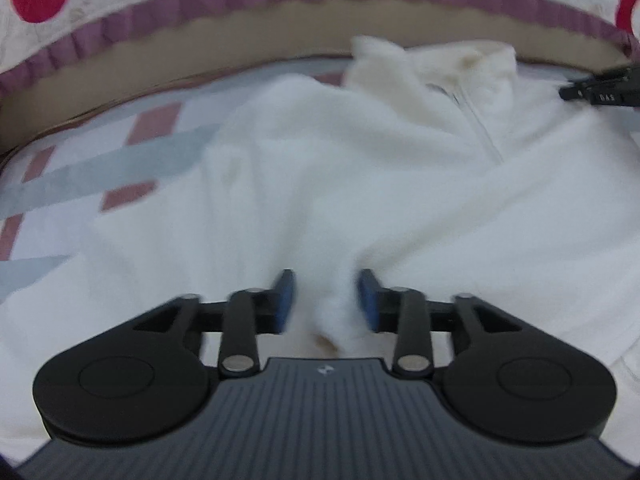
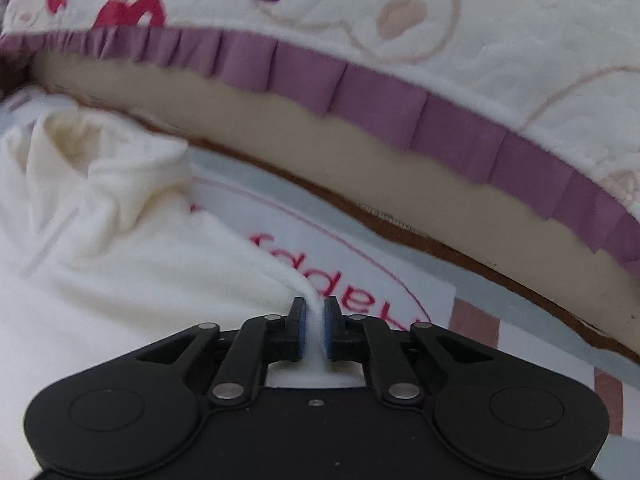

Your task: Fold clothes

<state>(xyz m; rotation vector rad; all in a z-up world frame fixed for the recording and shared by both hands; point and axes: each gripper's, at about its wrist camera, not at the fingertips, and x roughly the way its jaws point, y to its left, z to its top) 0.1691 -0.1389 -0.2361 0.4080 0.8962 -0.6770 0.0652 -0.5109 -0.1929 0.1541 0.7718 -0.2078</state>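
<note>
The left gripper sits low over a white fleece top. Its two blue pads are apart, and a soft ridge of the top pokes up between them. I cannot tell if the pads touch it. The right gripper is almost closed and pinches a thin edge of the top between its pads.

The top lies spread out on a mat with grey, white and pink squares. Its collar and zip point away, at the far end. Red letters show on the mat beside the right gripper.

Behind the mat is a tan wall. Above it hangs a cream quilt with a purple frill and red and pink pictures.
</note>
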